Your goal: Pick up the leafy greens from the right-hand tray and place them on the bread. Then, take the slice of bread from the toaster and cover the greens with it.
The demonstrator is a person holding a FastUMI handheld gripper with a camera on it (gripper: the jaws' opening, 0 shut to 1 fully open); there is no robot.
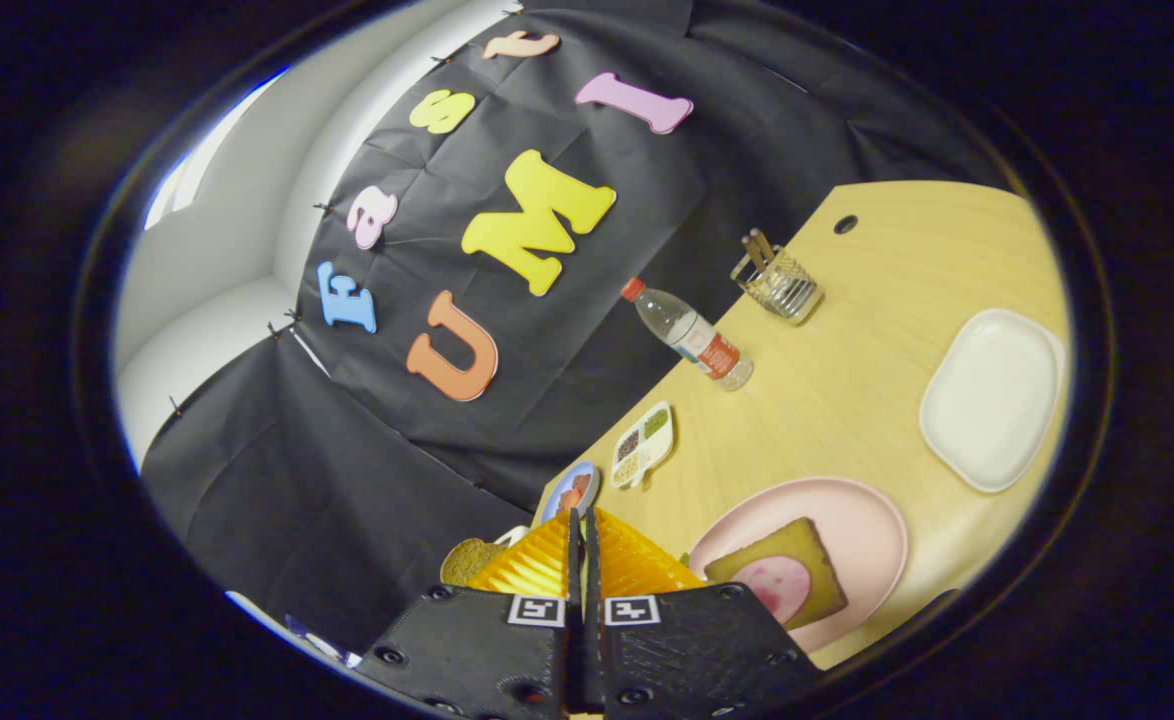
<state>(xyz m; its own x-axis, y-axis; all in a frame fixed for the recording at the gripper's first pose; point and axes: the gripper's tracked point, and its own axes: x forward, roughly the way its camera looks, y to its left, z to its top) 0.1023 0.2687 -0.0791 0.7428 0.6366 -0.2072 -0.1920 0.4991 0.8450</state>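
While the gripper (581,530) hung tilted above the wooden table (877,260), its fingers stood pressed together with no gap and nothing visibly caught between them. Just beyond them to the right lay the pink plate (867,520), holding the slice of bread (797,555) topped with a round of pink meat (779,585). No greens lay on that bread, so the first step seemed undone. A sliver of green (684,559) peeked past the right finger, too hidden to name. The white tray (992,398) further right looked bare, so I could not tell where the leafy greens were. A brown slice (467,560) showed left of the fingers. The next move probably called for opening the fingers and finding the greens. The strongly rolled view suggested a hand twisted sideways.
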